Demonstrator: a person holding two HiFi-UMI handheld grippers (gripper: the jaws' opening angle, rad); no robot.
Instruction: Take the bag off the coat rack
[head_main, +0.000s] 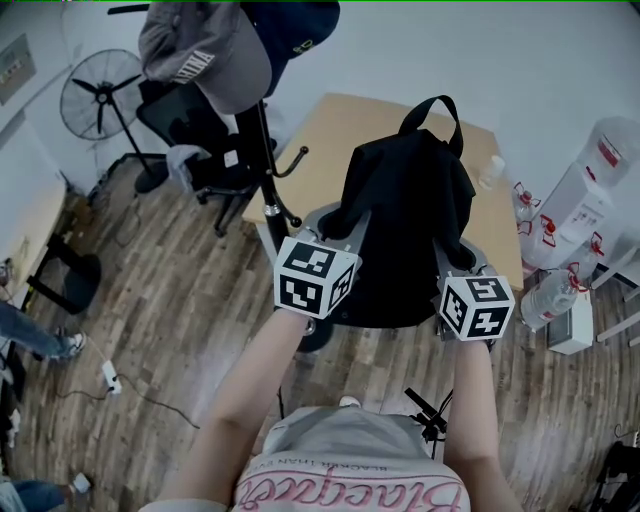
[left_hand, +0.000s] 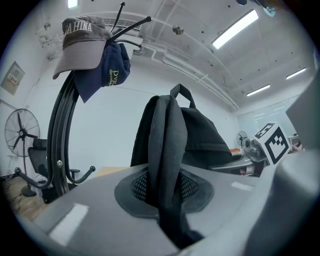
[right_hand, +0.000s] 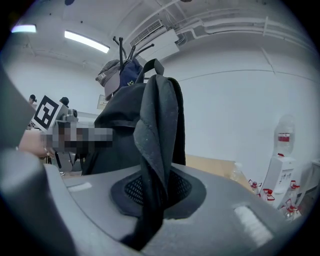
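A black backpack (head_main: 405, 235) hangs in the air between my two grippers, clear of the coat rack (head_main: 262, 150), which stands to its left. My left gripper (head_main: 335, 240) is shut on one shoulder strap (left_hand: 167, 165), which runs up from between its jaws. My right gripper (head_main: 450, 262) is shut on the other strap (right_hand: 156, 165). The bag's top loop handle (head_main: 432, 110) points away from me. The rack's black pole (left_hand: 62, 145) carries a grey cap (left_hand: 80, 42) and a navy cap (left_hand: 111, 70); the same grey cap (head_main: 205, 50) shows at top in the head view.
A wooden table (head_main: 330, 150) stands behind the bag. A water dispenser (head_main: 590, 195) and bottles (head_main: 545, 295) are at right. A floor fan (head_main: 100, 100) and a black office chair (head_main: 190, 130) stand at left. A cable lies on the wood floor (head_main: 150, 320).
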